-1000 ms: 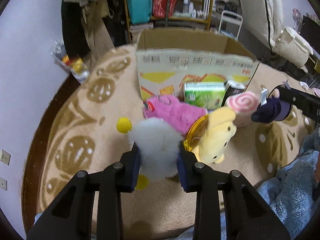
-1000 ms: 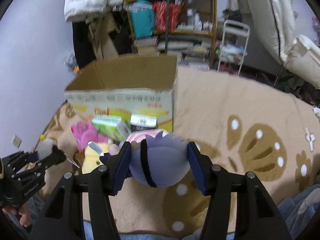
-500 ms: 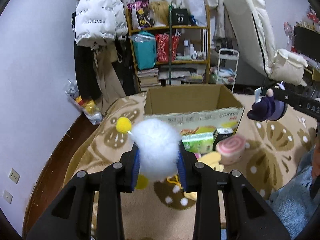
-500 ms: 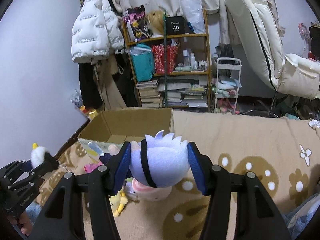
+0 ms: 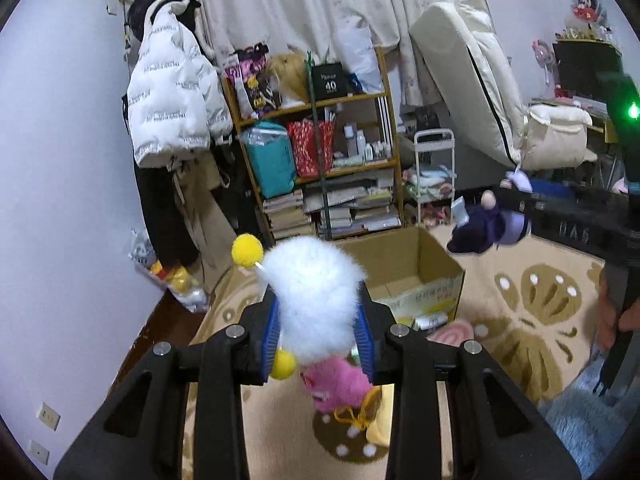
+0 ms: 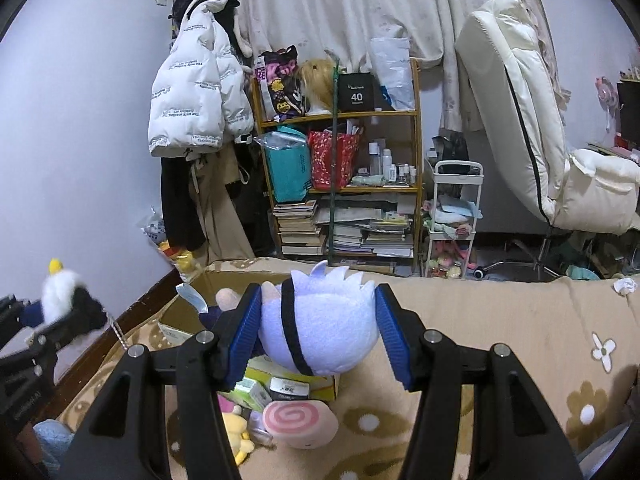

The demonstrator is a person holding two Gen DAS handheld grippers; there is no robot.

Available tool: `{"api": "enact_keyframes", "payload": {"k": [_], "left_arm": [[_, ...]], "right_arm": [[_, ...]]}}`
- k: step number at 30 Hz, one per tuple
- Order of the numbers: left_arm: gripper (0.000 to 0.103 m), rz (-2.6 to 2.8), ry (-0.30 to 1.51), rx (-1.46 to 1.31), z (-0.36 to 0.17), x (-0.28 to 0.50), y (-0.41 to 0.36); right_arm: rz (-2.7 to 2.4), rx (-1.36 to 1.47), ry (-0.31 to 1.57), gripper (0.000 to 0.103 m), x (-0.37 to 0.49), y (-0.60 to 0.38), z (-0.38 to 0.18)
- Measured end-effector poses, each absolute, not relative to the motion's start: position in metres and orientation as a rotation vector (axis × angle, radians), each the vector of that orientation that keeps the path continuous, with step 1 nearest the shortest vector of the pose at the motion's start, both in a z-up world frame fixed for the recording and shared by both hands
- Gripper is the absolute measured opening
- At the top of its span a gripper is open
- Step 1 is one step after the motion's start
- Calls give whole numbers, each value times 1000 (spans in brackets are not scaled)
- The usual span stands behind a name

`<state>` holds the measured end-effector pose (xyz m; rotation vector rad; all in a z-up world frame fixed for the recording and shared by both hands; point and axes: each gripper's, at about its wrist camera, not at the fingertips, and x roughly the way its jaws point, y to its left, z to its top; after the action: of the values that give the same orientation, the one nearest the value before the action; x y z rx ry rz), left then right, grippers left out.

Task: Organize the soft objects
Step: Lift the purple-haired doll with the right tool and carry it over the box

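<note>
Already aloft, the left claw clenches a white fluffy plush and the right claw a lavender doll, the open cardboard box lying below and ahead of both.

- Even, fairly bright indoor light fills both views; its source is out of frame.
- Shadows are soft and faint on the rug.
- Fisheye bending curves the walls and shelf, with black corners.
- In the left view the right tool is motion-blurred, and a green lamp flares.
- In the right view the left tool is smeared too.
</note>
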<state>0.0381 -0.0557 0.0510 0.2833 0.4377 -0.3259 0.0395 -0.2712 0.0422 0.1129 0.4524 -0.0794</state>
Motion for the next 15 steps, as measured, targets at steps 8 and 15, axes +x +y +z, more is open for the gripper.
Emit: {"api": "enact_keyframes", "payload": {"k": [8, 15], "left_arm": [[32, -301, 410, 212, 69, 72, -54], [33, -265, 405, 154, 69, 106, -53]], "right_arm": [[-49, 106, 448, 60, 65, -272, 47], [-17, 126, 465, 60, 92, -273, 44]]}}
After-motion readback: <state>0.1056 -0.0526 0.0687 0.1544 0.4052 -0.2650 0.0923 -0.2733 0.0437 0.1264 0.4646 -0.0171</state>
